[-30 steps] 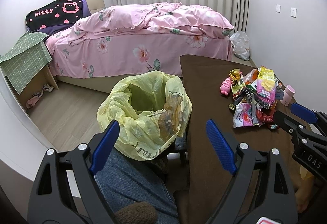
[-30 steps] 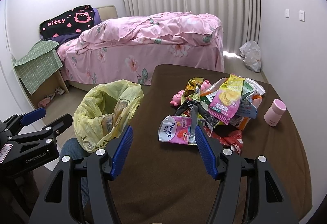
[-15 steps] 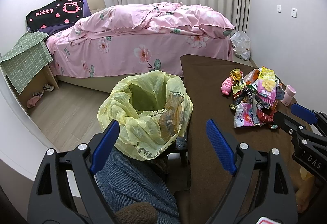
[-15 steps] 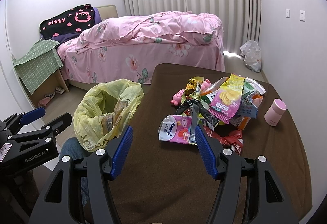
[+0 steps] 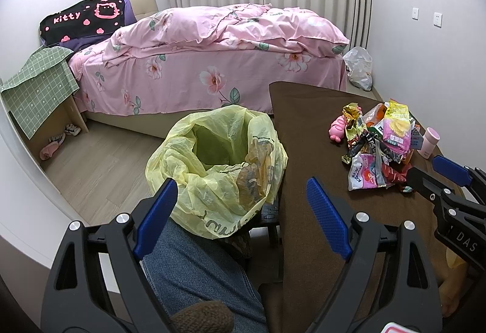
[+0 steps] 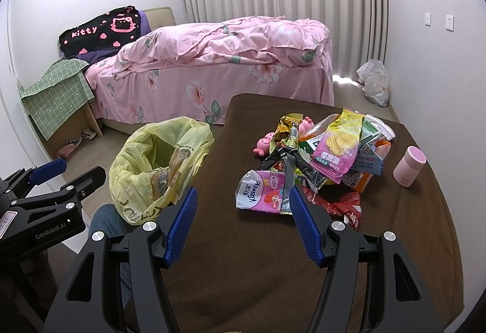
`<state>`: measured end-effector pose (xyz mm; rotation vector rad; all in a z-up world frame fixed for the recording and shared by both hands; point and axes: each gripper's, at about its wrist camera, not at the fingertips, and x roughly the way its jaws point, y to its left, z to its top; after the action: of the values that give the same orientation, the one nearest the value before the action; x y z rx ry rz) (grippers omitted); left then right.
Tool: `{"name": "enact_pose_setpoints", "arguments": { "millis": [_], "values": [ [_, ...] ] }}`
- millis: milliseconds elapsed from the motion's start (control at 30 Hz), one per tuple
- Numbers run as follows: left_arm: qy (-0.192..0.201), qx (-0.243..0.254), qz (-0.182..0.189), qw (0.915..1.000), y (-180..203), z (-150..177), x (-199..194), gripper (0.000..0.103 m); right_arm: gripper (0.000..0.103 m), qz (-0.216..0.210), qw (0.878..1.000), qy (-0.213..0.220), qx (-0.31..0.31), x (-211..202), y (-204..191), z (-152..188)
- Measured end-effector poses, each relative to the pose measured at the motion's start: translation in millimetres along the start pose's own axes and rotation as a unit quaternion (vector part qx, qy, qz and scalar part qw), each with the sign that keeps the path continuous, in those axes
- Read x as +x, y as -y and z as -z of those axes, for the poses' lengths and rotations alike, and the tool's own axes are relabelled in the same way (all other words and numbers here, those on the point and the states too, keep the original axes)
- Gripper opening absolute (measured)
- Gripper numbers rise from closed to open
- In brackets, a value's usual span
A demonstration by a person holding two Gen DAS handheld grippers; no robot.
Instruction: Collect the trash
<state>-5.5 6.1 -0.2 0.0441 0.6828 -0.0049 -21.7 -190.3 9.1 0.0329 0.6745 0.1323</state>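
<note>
A heap of snack wrappers (image 6: 328, 157) lies on the brown table (image 6: 243, 257), with a pink Kleenex pack (image 6: 261, 193) at its near edge. The heap also shows in the left wrist view (image 5: 379, 147). An open yellow trash bag (image 5: 218, 160) stands beside the table's left edge; it also shows in the right wrist view (image 6: 158, 163). My left gripper (image 5: 240, 208) is open and empty, just in front of the bag. My right gripper (image 6: 241, 211) is open and empty, over the table just short of the Kleenex pack.
A pink cup (image 6: 408, 163) stands right of the heap. A pink toy (image 6: 264, 144) lies at its far left. A pink bed (image 5: 212, 59) fills the back. A white plastic bag (image 6: 373, 84) sits on the floor by the curtain. A person's knee (image 5: 194, 272) is below the left gripper.
Both views have shifted very slightly. Nothing was picked up or let go, and both grippers stay open.
</note>
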Motion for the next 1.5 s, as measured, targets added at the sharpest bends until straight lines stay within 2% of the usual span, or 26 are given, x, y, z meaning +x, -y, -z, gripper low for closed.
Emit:
{"name": "enact_pose_setpoints", "arguments": {
  "millis": [533, 700, 833, 967, 1200, 1300, 1367, 1500],
  "values": [
    [-0.002, 0.001, -0.001, 1.0000, -1.9, -0.1, 0.0, 0.082, 0.059, -0.001, 1.000, -0.002, 0.003, 1.0, 1.5, 0.1],
    [0.000, -0.004, 0.007, 1.0000, -6.0, -0.9, 5.1, 0.082, 0.059, 0.015, 1.000, 0.010, 0.000, -1.5, 8.8, 4.6],
    [0.007, 0.003, 0.034, 0.9994, 4.1, 1.3, 13.9, 0.082, 0.059, 0.046, 0.999, 0.026, 0.012, -2.7, 38.4, 8.9],
    [0.002, 0.021, 0.065, 0.9977, 26.1, 4.6, 28.9, 0.082, 0.059, 0.071, 0.996, 0.022, 0.048, -3.0, 77.5, 12.4],
    [-0.029, 0.048, 0.147, 0.9875, 66.3, 8.2, 63.2, 0.082, 0.059, 0.092, 0.992, 0.019, 0.085, 2.6, 128.2, 23.8],
    [-0.031, 0.049, 0.174, 0.9831, 79.7, 5.7, 75.3, 0.084, 0.059, 0.092, 0.992, 0.014, 0.080, 9.0, 136.3, 26.9],
    [-0.020, 0.050, 0.187, 0.9809, 87.6, 0.4, 82.1, 0.090, 0.059, 0.085, 0.994, 0.011, 0.073, 15.2, 140.6, 29.3],
    [-0.033, 0.038, 0.189, 0.9807, 91.4, -10.7, 97.0, 0.090, 0.059, 0.050, 0.998, 0.003, 0.044, 34.3, 137.2, 23.9]
  ]
}}
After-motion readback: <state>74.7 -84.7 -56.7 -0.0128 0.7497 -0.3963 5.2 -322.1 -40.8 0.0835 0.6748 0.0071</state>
